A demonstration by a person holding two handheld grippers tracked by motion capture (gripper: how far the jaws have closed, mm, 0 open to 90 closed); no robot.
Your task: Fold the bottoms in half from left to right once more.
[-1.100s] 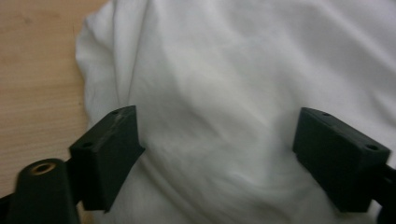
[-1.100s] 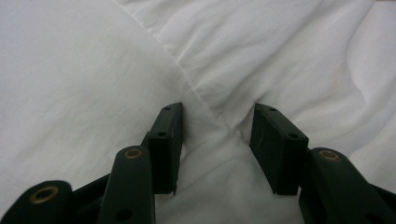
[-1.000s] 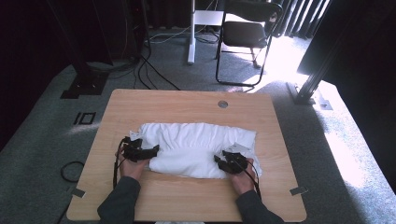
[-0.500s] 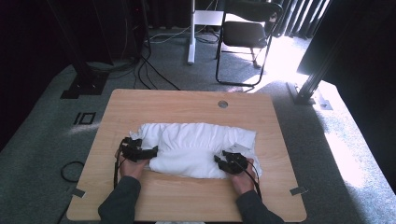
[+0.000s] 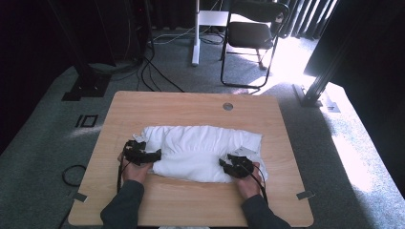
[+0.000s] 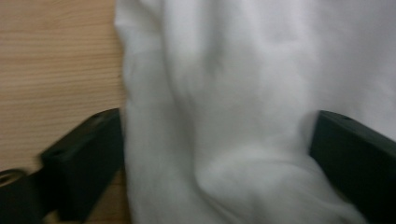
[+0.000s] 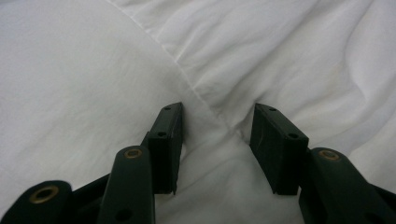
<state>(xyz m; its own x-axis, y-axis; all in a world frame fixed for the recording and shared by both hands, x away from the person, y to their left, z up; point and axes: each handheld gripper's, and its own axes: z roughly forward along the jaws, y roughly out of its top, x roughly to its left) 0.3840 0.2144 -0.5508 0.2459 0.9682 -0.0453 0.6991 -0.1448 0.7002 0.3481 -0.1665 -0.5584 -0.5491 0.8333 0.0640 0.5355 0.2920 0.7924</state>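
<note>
A white cloth (image 5: 203,152) is lying lengthwise across the centre of the surface (image 5: 191,102). The left gripper (image 5: 155,155) at its lower-left end has just been closing its spread jaws around a fold. The right gripper (image 5: 223,163), lower right, is pinching a seam ridge.

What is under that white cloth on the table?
The white cloth lies bunched on the wooden table, with bare wood showing around it. Anything beneath its folds is covered.
</note>
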